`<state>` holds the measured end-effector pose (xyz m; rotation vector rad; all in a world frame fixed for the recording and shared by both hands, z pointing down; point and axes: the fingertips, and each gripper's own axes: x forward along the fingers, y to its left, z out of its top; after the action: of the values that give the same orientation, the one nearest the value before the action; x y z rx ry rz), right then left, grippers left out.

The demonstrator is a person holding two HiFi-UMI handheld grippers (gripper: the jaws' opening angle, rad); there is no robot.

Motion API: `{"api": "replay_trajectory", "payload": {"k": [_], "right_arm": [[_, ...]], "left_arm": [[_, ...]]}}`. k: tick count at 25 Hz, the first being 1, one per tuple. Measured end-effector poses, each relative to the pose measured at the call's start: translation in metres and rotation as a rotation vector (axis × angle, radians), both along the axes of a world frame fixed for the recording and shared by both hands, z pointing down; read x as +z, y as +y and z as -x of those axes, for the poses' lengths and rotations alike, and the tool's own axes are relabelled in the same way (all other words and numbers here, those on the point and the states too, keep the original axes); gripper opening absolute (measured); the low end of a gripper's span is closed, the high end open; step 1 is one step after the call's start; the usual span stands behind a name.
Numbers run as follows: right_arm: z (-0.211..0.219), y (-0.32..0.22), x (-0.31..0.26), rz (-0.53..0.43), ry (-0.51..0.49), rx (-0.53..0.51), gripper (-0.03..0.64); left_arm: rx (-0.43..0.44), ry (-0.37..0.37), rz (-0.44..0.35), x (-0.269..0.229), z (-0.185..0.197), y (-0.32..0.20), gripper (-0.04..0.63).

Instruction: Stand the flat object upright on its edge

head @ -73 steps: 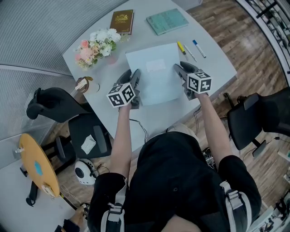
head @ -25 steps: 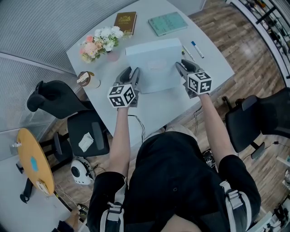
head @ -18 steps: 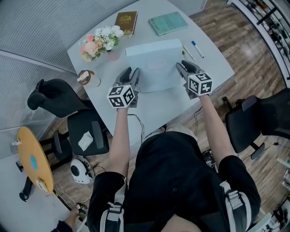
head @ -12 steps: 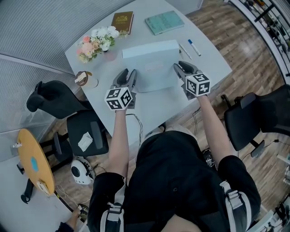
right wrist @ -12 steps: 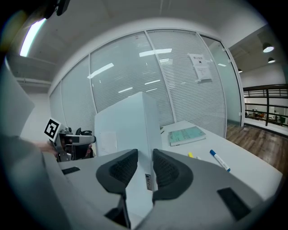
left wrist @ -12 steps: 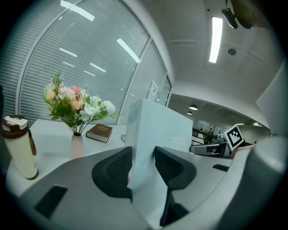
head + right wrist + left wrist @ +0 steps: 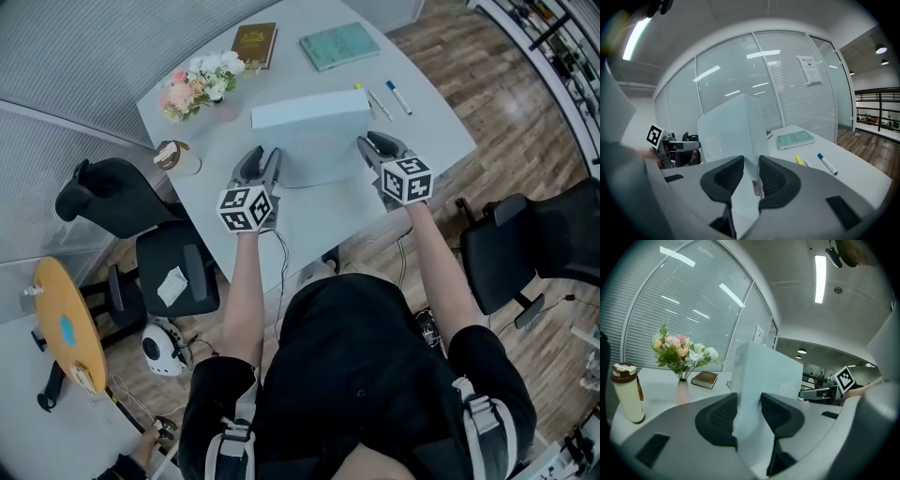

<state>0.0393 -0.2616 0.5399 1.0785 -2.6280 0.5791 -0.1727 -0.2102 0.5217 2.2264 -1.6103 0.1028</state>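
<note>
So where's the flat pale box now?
Head view: the flat pale box stands nearly upright on the table, flowers to its left, pens to its right, teal book beyond.

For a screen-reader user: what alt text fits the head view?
The left gripper and right gripper clamp the sides of a pale blue box tipped up on a table, the right jaws just closing on it. Flowers, books, pens beyond.
</note>
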Motion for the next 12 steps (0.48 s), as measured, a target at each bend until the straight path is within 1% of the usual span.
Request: {"api": "replay_trajectory", "payload": {"k": [6,12], "right_arm": [[-0.005,0.015,0.0,0.004,0.002,0.0,0.121],[-0.01,0.026,0.0,0.006,0.017,0.0,0.12]], "left_arm": [[-0.028,-0.009,0.004,0.0,-0.006,0.017,0.17],[-0.037,-0.012,0.02,0.001,-0.01,0.029,0.17]]}}
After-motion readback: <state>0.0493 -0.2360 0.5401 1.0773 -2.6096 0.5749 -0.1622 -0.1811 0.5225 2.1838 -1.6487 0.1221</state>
